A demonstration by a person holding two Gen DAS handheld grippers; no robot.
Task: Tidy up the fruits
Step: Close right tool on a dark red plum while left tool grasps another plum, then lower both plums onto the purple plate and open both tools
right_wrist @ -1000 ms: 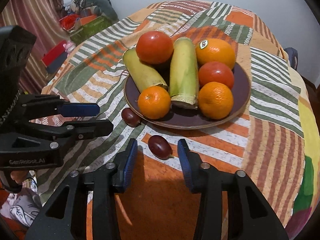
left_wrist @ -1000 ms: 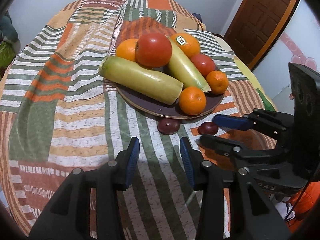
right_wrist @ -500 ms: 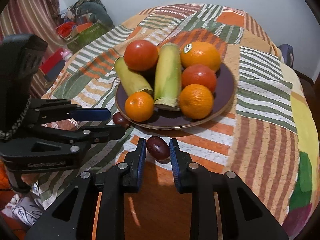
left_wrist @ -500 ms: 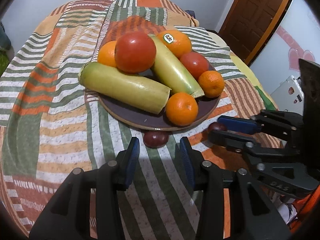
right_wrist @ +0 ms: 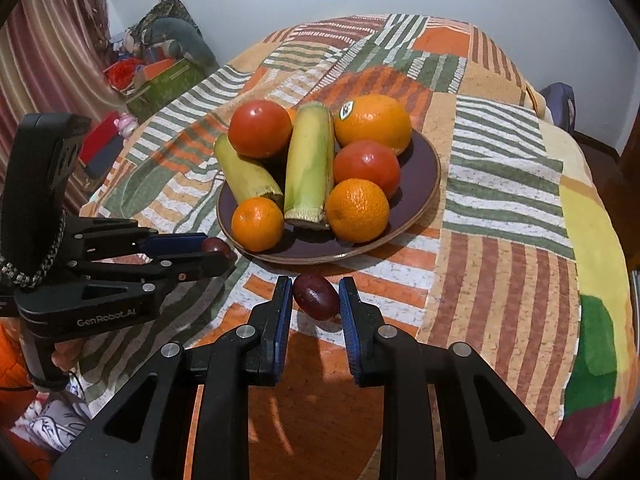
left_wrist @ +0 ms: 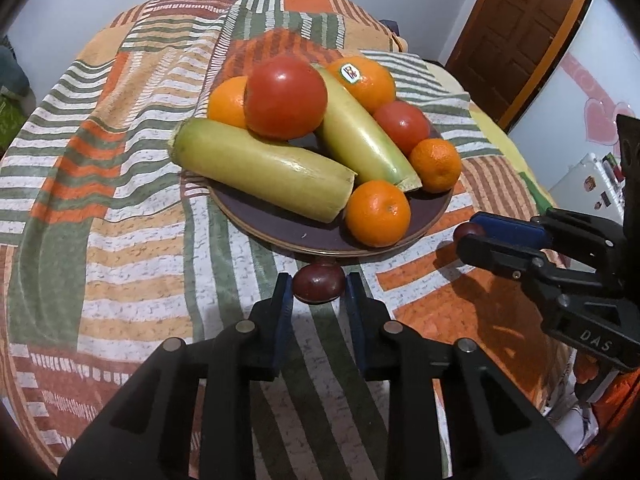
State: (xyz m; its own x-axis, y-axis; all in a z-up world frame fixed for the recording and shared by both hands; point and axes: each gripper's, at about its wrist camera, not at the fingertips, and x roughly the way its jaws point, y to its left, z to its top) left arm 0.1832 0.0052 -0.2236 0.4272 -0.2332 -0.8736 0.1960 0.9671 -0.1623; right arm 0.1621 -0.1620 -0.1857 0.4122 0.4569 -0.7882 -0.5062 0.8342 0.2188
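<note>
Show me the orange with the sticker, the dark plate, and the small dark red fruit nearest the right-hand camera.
Stickered orange (right_wrist: 376, 124), right wrist view: on its peel, right of the sticker.
Dark plate (right_wrist: 420, 160), right wrist view: bare inner surface near the right rim.
Small dark red fruit (right_wrist: 316, 297), right wrist view: its middle, between the blue pads.

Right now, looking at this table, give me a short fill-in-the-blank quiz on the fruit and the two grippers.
1. Each gripper is shut on a small dark red ____.
2. The round dark brown plate holds ____ long yellow-green vegetables.
3. The sticker sits on the big ____ fruit at the plate's far side.

Missing words: plum; two; orange
</note>
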